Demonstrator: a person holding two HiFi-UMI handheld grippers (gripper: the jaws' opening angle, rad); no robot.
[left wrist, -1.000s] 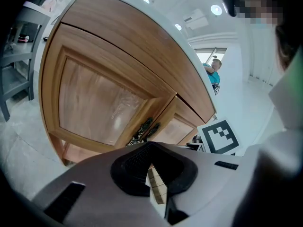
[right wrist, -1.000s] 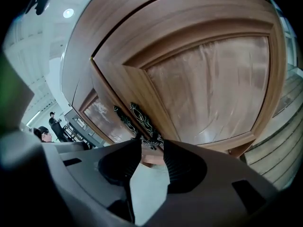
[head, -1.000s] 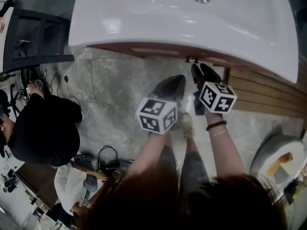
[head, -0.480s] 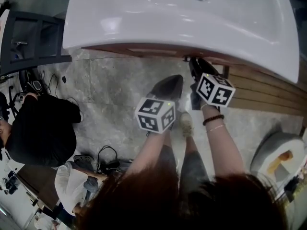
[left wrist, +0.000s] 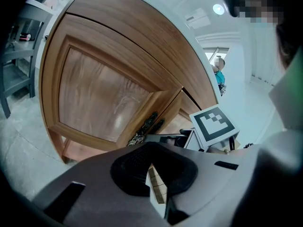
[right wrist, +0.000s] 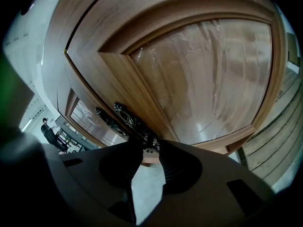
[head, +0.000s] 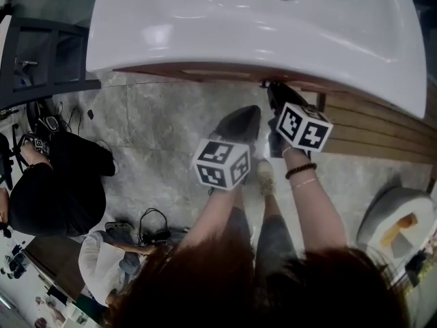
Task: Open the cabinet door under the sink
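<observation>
At the far left of the head view a person in black (head: 60,191) crouches on the grey stone floor (head: 157,132) beside a dark rack (head: 48,53). The white sink (head: 205,19) spans the top of that view, with the wooden cabinet tucked beneath its front edge.

The left gripper (head: 242,118) hangs over the floor in front of the cabinet, apart from it and angled down. Its fingers (left wrist: 132,167) are pressed together with nothing between them. Its own view looks at the left cabinet door (left wrist: 94,93), closed, with the two dark ornate handles (left wrist: 146,126) side by side at the seam.

Just to the right, the right gripper (head: 276,94) reaches under the sink rim to that seam. In the right gripper view its fingers (right wrist: 177,171) stand wide and are closing, with the lower end of the right door's handle (right wrist: 130,122) between them. Whether the pads touch the metal cannot be told. The right cabinet door (right wrist: 213,70) looks closed, flush with its neighbour.

Wooden slats (head: 382,135) lie on the floor at the far right.
</observation>
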